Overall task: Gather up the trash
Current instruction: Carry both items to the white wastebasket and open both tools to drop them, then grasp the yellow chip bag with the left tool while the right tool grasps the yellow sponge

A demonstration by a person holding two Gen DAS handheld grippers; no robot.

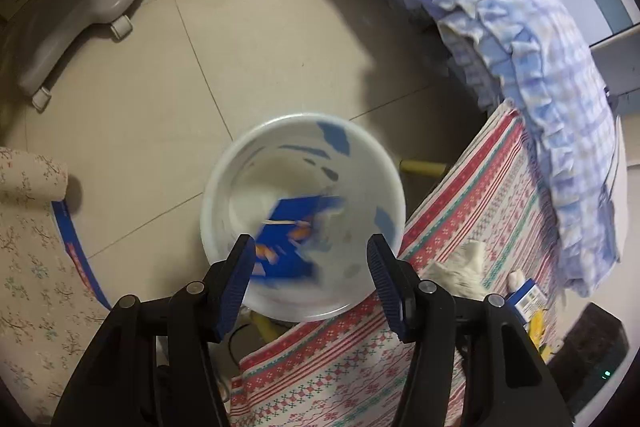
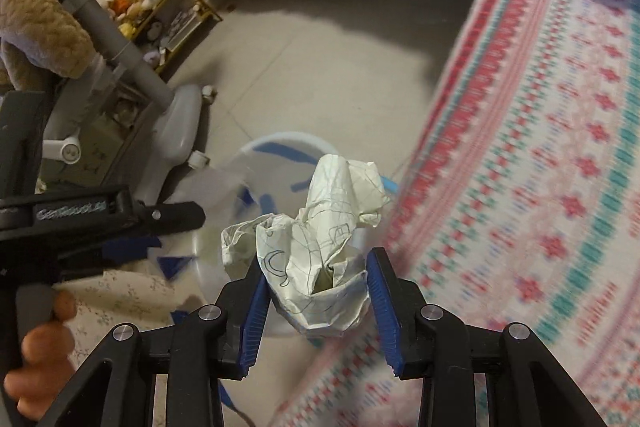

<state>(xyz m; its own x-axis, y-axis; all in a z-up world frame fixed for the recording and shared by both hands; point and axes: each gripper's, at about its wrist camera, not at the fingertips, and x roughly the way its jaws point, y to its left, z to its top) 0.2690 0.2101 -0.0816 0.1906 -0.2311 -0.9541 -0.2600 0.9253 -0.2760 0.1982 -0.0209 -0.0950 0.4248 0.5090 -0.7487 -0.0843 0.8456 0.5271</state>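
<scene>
From the left wrist view, the left hand-held gripper [image 1: 311,259] hung with its jaws wide apart and empty, directly above a white bin [image 1: 256,155] standing on the tiled floor [image 1: 248,39]. A blurred blue wrapper [image 1: 290,247] lay inside the bin toward six o'clock, apparently just dropping or settling. At four o'clock the patterned cloth [image 1: 460,227] of a worktop edge carried a white tissue wad [image 1: 464,271] and a small blue carton [image 1: 528,297], both seemingly trash not yet collected.

From the right wrist view, the right hand-held gripper [image 2: 316,287] was clamped on a crumpled sheet of paper [image 2: 320,227], the ball bulging up toward twelve o'clock. The bin [image 2: 280,147] sat beyond and beneath it, and the left hand-held gripper [image 2: 132,223] reached in from nine o'clock.

The paper looked light, soft and springy; it would likely crush rather than slip, so a hold across its thickest folds seemed best. The wrapper appeared thin and slick, easiest pinched at an edge.
</scene>
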